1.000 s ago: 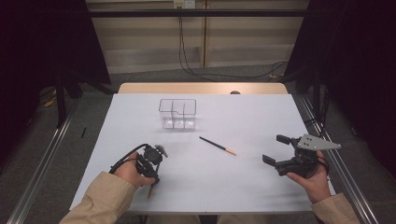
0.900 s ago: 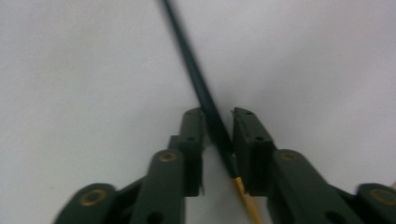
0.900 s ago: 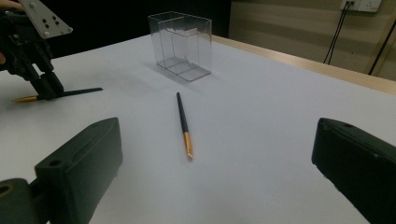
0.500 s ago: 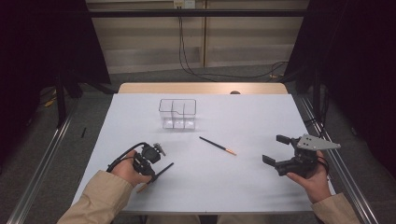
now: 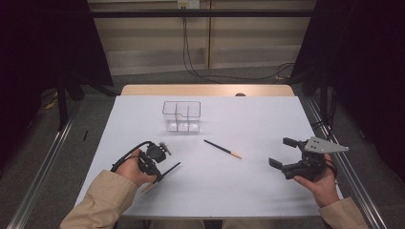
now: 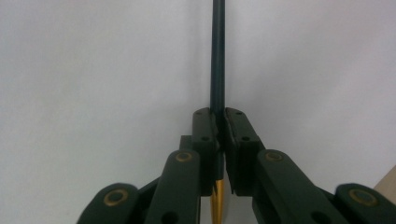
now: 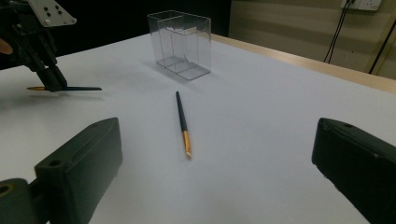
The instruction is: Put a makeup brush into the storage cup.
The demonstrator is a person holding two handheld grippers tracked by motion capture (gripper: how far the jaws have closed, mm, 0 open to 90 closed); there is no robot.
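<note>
Brush (image 6: 217,56) pinched in left gripper (image 6: 219,116), level above table (image 5: 267,186).

Brushes: 2, one (image 5: 222,149) lying on the table, one (image 5: 168,170) clamped in a gripper
Clear compartment box (image 5: 182,116): 1
Grippers: 2, left gripper (image 5: 158,174), right gripper (image 5: 282,152)
Table (image 5: 248,186): 1

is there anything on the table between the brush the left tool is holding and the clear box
Nothing visible. The left tool is shut on a brush, and bare white table lies between it and the clear box. The second brush lies off to the right of that path.
</note>
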